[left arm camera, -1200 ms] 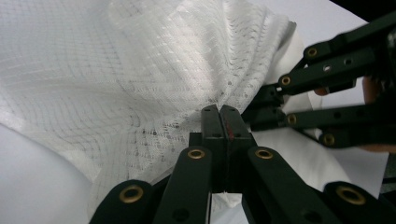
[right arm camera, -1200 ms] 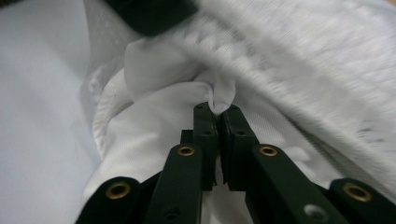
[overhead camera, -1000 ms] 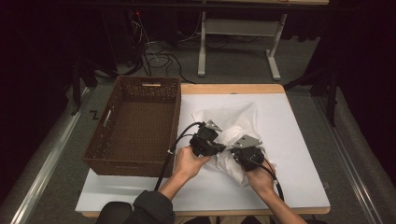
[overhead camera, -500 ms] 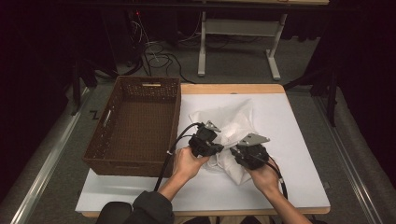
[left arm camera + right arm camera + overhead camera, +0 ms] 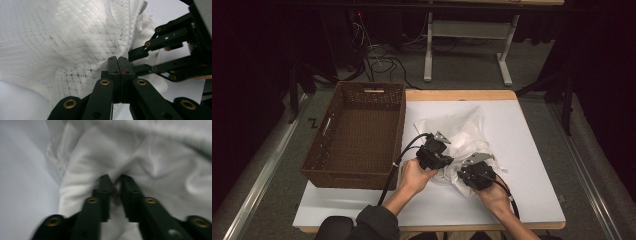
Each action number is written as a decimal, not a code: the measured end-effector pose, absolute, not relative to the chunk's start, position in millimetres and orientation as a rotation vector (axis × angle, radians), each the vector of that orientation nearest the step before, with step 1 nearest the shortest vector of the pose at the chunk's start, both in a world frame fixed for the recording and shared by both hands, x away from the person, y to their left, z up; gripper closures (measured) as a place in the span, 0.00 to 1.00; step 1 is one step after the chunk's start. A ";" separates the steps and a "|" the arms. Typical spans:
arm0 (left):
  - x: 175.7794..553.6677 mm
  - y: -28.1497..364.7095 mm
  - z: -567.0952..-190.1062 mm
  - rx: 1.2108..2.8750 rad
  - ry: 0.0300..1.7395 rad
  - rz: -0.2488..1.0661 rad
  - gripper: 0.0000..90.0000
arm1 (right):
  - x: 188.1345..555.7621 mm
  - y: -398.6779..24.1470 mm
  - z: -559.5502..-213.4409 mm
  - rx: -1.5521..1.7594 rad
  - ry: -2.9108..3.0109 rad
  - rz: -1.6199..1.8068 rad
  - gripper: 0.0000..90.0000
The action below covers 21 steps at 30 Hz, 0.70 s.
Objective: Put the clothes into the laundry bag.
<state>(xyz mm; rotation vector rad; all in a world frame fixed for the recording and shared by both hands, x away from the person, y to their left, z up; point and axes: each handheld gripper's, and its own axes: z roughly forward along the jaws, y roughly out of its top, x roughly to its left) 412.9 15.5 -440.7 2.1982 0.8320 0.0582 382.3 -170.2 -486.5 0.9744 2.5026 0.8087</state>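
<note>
Gripping the white mesh garment [image 5: 462, 145] right of the wicker basket [image 5: 357, 132], the left tool [image 5: 117, 61] is clenched on fabric; the right tool [image 5: 115, 185] pinches a fold. Judged progress: grasp made, basket still empty.

The right gripper view is blurred, so the weave of the white cloth [image 5: 150, 165] cannot be made out, nor whether the right gripper [image 5: 115, 185] truly pinches the fold between its jaws (a narrow gap shows). The cloth runs off the top and left edges of the left gripper view. In the high view both grippers cover the cloth's near edge.
</note>
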 end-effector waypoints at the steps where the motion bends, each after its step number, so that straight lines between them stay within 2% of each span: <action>1: 412.6 15.3 -440.7 2.193 0.833 0.059 1.00 | 383.1 -169.4 -484.9 0.977 2.490 0.833 0.98; 10: 405.6 14.8 -435.0 2.183 0.786 0.042 1.00 | 393.3 -165.1 -467.2 1.000 2.348 0.920 1.00; 19: 403.0 15.6 -433.8 2.188 0.769 0.023 1.00 | 418.2 -159.3 -475.9 1.097 2.306 0.904 1.00; 21: 403.9 15.7 -435.3 2.190 0.784 0.038 1.00 | 416.7 -158.6 -475.1 1.096 2.314 0.903 0.97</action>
